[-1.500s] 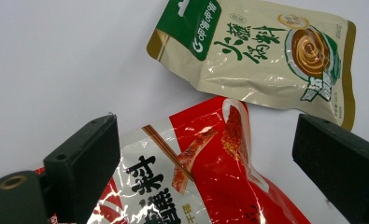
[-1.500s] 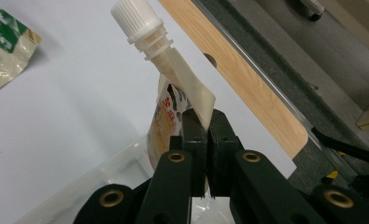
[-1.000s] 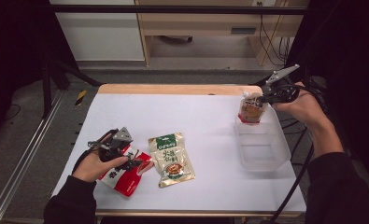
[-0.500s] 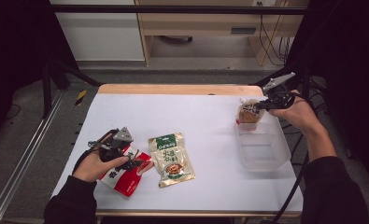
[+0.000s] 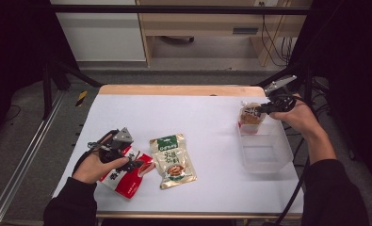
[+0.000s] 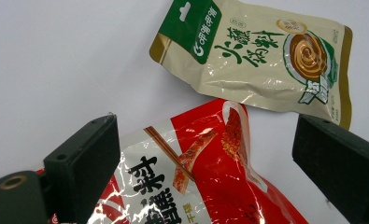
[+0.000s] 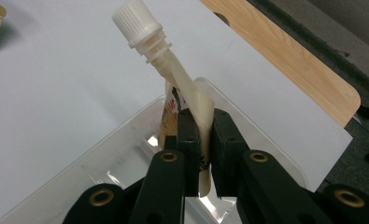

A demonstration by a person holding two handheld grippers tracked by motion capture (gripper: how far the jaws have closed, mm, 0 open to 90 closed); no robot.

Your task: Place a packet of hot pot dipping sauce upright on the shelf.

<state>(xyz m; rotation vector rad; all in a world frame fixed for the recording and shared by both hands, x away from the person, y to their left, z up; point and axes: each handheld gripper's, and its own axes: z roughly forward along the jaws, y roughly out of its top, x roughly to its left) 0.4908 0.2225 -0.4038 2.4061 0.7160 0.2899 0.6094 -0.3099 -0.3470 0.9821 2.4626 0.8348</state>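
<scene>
White worktop (image 5: 193, 113): right fingers (image 7: 202, 140), just easing, pinched a spouted pouch (image 5: 250, 117) over the tub (image 5: 268, 157); left fingers (image 6: 219, 163) gaped over the red pouch (image 6: 196, 186).

We are looking at what seems a lab or recording studio rather than a home. At its centre stands a table (image 5: 183, 117) with a white top and a pale wooden far edge. Black metal frame bars (image 5: 183, 8) cross above and beside the table, with dark curtains at both sides. Beyond the table's far edge stand a white cabinet (image 5: 99, 30) and wooden furniture (image 5: 207, 21), and cables (image 5: 268, 37) hang nearby. Grey floor surrounds the table.
</scene>
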